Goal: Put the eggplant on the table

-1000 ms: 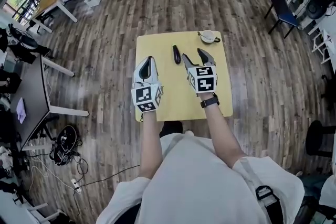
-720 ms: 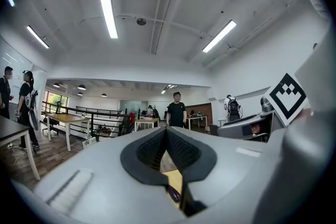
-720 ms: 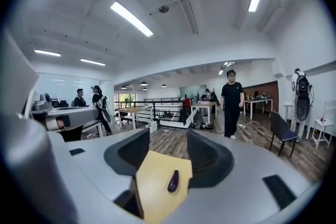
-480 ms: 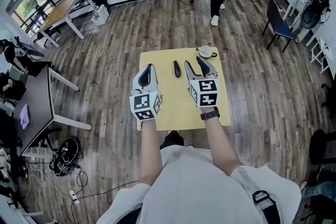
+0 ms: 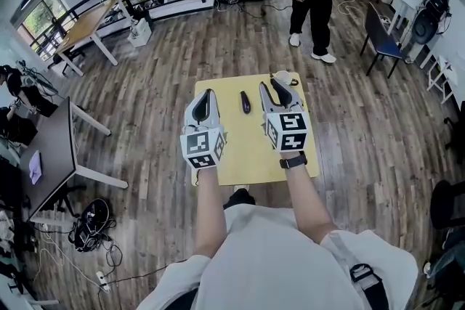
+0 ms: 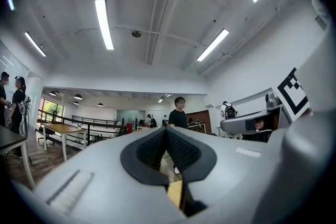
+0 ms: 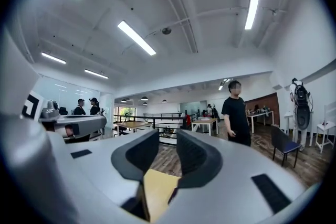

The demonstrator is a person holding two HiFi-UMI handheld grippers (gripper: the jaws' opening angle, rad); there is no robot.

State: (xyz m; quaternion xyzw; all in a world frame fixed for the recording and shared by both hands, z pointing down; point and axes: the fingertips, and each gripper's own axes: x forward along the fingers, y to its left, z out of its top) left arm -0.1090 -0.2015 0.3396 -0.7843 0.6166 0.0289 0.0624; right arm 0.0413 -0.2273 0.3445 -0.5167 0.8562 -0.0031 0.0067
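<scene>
The yellow tabletop (image 5: 247,152) has slid lower in the head view since a second ago, and both claws have been lifted off it and levelled out, so that the room beyond is seen in both gripper views. The left claw (image 5: 208,92) is held with its pads together and nothing between them. The right claw (image 5: 269,83), spread wide a second ago, is closing on nothing. The eggplant (image 5: 245,102) is left lying on the tabletop between the two claws, nearer the right one, touched by neither. A cup (image 5: 285,74) is half hidden behind the right claw. The placing is judged done, with only withdrawal left.
</scene>
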